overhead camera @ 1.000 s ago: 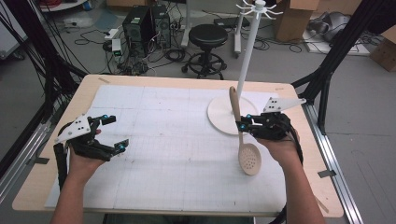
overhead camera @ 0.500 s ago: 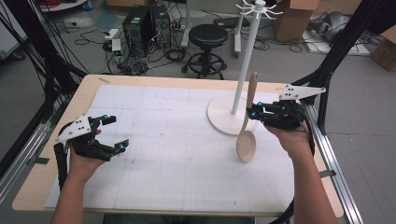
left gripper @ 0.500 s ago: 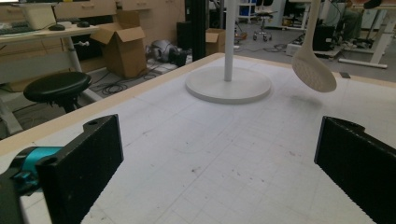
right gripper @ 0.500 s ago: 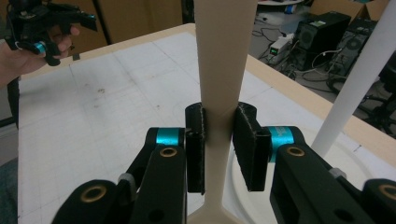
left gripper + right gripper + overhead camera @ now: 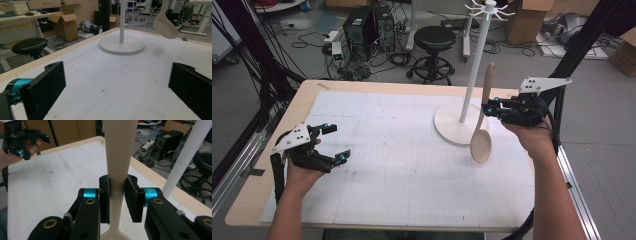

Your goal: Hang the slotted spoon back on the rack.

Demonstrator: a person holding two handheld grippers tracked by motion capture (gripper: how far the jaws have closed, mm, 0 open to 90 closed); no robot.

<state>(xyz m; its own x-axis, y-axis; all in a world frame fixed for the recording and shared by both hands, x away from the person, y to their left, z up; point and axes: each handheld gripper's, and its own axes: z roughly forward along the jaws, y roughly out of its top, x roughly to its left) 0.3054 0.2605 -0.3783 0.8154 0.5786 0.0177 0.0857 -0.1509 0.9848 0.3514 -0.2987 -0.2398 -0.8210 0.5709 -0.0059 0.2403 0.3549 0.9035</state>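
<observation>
High view: right gripper [image 5: 490, 108] raised, clamping slotted spoon [image 5: 482, 131]; left gripper [image 5: 332, 142] resting, jaws apart.

Both forearms are bare to the edge of the high view, with no sleeve or glove on them. Each hand carries a black two-jaw gripper with teal-blue collars near its jaws: the left gripper [image 5: 331, 143] and the right gripper [image 5: 488, 107]. A light grey three-cornered plate dotted with small dark holes sits on top of each. A black cable trails from each one. Up close, the right gripper's [image 5: 117, 200] jaw pads are flat, matte black and finely textured. Its linkage arms are glossy black with brass-coloured ringed pivot holes.
</observation>
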